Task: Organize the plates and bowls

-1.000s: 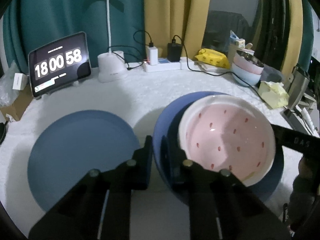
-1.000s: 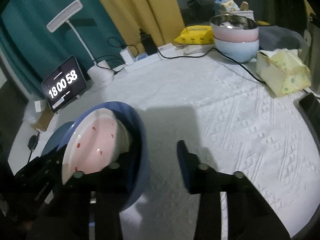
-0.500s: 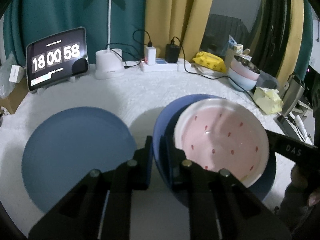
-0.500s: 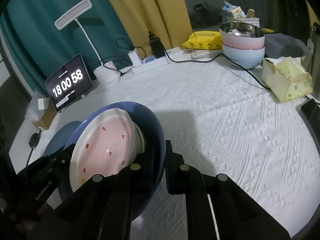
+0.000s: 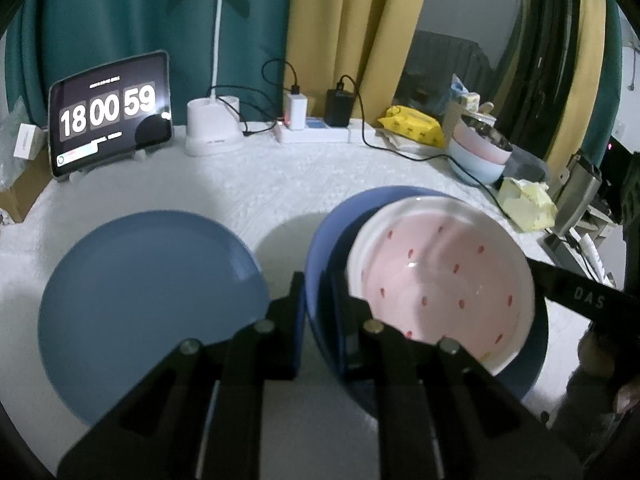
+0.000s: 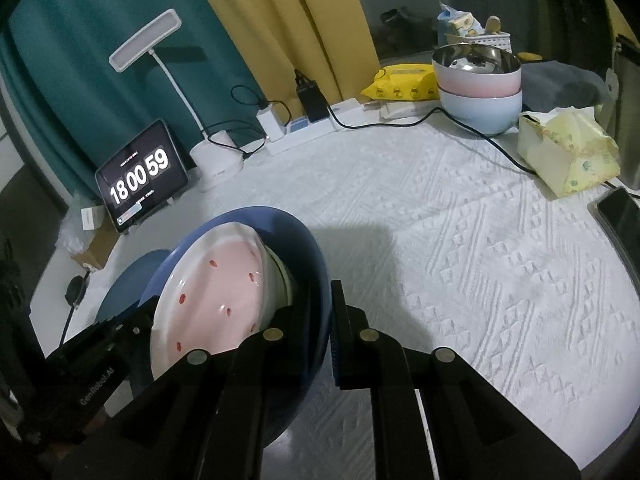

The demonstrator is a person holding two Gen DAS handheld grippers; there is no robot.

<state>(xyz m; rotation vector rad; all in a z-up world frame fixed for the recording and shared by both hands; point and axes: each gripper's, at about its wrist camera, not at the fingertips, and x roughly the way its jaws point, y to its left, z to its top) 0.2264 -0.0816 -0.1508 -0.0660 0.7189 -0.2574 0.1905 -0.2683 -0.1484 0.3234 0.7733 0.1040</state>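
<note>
A deep blue bowl [image 5: 332, 232] holds a pink bowl with red spots [image 5: 440, 280], nested off-centre in it. My left gripper [image 5: 316, 292] is shut on the blue bowl's left rim. My right gripper [image 6: 326, 304] is shut on the opposite rim of the blue bowl [image 6: 296, 240], beside the pink bowl [image 6: 216, 292]. The right gripper [image 5: 576, 296] also shows at the right edge of the left wrist view. The left gripper [image 6: 120, 344] shows low on the left of the right wrist view. A flat blue plate [image 5: 148, 304] lies on the white cloth left of the bowls.
At the back stand a tablet clock [image 5: 110, 112], a desk lamp [image 5: 214, 128] and a power strip [image 5: 316, 132] with cables. Stacked pink and pale blue bowls [image 6: 478, 84], a tissue pack [image 6: 568, 156] and a phone [image 6: 620, 216] sit at the right.
My right gripper, open a second ago beside the blue bowl, has closed on its rim. My left gripper has kept its grip.
</note>
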